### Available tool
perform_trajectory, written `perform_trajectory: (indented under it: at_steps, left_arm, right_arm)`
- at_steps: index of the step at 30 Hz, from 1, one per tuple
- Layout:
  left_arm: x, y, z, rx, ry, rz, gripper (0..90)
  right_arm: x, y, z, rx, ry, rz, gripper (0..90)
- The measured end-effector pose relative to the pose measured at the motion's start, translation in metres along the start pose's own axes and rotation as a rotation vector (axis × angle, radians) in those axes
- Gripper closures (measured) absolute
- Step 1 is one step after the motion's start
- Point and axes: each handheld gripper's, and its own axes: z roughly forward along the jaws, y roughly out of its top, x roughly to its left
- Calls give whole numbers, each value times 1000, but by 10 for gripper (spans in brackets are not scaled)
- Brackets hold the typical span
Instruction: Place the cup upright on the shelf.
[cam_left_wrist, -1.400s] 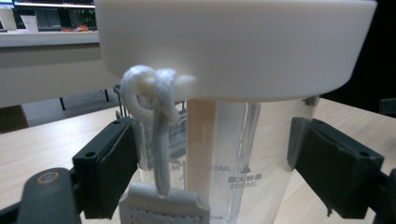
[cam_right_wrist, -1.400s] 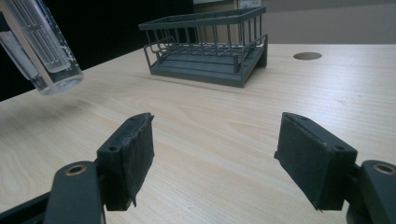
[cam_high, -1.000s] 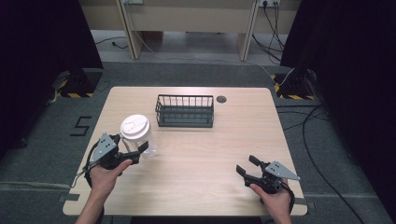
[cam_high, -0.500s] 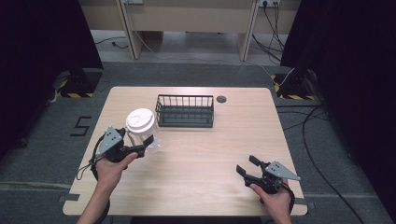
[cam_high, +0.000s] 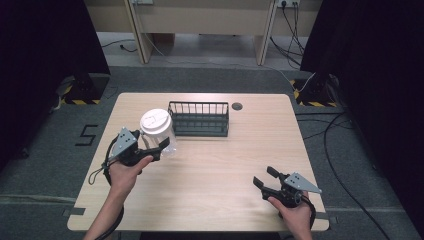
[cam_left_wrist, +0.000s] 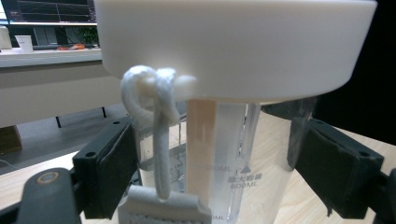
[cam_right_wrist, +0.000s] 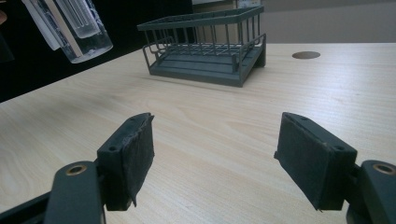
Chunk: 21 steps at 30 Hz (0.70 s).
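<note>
A clear plastic bottle (cam_high: 161, 137) with a wide white lid (cam_high: 154, 121) hangs tilted above the table's left part, just left of the dark wire basket (cam_high: 199, 120). My left gripper (cam_high: 163, 145) is shut on its body below the lid; in the left gripper view both pads press the clear wall of the bottle (cam_left_wrist: 224, 144) under the lid (cam_left_wrist: 233, 42), and a white cord (cam_left_wrist: 159, 140) hangs from the lid. The right gripper view has the bottle's base (cam_right_wrist: 79, 28) off the wood. My right gripper (cam_high: 263, 176) stands open and empty near the front right, and its own view (cam_right_wrist: 215, 158) faces the basket (cam_right_wrist: 205, 51).
The wooden table (cam_high: 225, 165) has a round cable hole (cam_high: 237, 106) right of the basket, also visible from the right gripper (cam_right_wrist: 306, 55). Dark curtains flank the table, and cables lie on the floor at right.
My left gripper has carried the bottle away from the person and to the right, closer to the basket. The right gripper has stayed where it was.
</note>
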Motion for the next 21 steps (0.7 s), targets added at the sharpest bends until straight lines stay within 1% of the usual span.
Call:
perform_trajectory:
  at_steps: [6, 12, 21]
  left_arm:
    - [0, 3, 9, -4, -4, -4, 160]
    - [1, 6, 14, -5, -1, 2, 160]
    - [4, 17, 25, -13, 5, 14, 160]
  right_arm:
    - [0, 0, 0, 0, 0, 2, 280]
    - [0, 0, 0, 1, 2, 4, 280]
    - [0, 0, 0, 1, 2, 4, 280]
